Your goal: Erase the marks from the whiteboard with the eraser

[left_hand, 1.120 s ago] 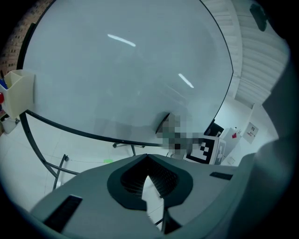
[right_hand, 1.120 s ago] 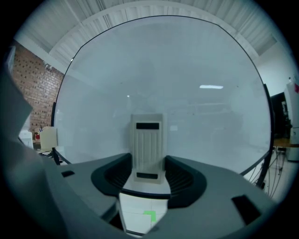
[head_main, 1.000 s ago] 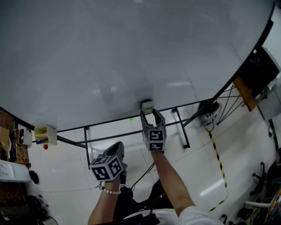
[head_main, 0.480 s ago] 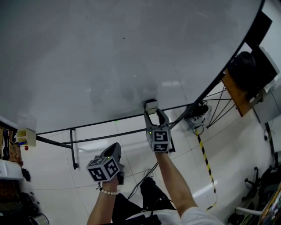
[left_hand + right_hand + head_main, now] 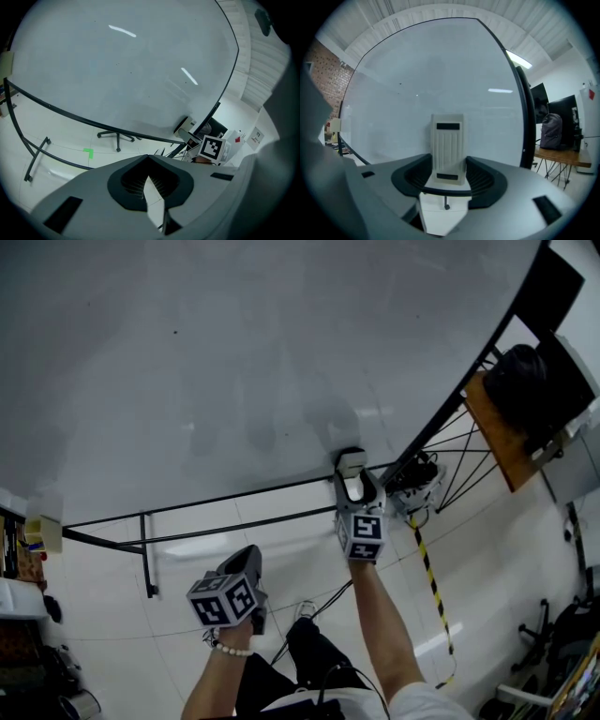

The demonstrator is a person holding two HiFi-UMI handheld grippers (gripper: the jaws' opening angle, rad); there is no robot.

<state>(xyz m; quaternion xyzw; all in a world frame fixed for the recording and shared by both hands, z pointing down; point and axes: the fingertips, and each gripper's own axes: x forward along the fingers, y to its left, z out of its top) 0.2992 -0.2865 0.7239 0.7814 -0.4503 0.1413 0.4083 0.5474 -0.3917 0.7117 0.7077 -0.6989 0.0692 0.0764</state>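
Most of the whiteboard point(image 5: 234, 352) looked clean, with only a few tiny specks point(image 5: 173, 332) left, while the outstretched right gripper point(image 5: 355, 482), jaws clamped on the eraser point(image 5: 352, 463), held it against the board's bottom edge at 5 o'clock, and the left gripper point(image 5: 249, 557) hung low at 7 o'clock, jaws closed on nothing

The eraser point(image 5: 351, 463) lies flat against the whiteboard point(image 5: 234, 362) just above its lower edge, close to the lower right corner, between the jaws of the right gripper point(image 5: 353, 476). The left gripper point(image 5: 251, 553) hangs below and to the left, apart from the board, over the floor point(image 5: 103, 606). Past the whiteboard's right edge stands a table point(image 5: 487, 427) with a backpack point(image 5: 525, 381) on it. At the lower left corner sits a small box point(image 5: 44, 533), perhaps fixed to the frame.
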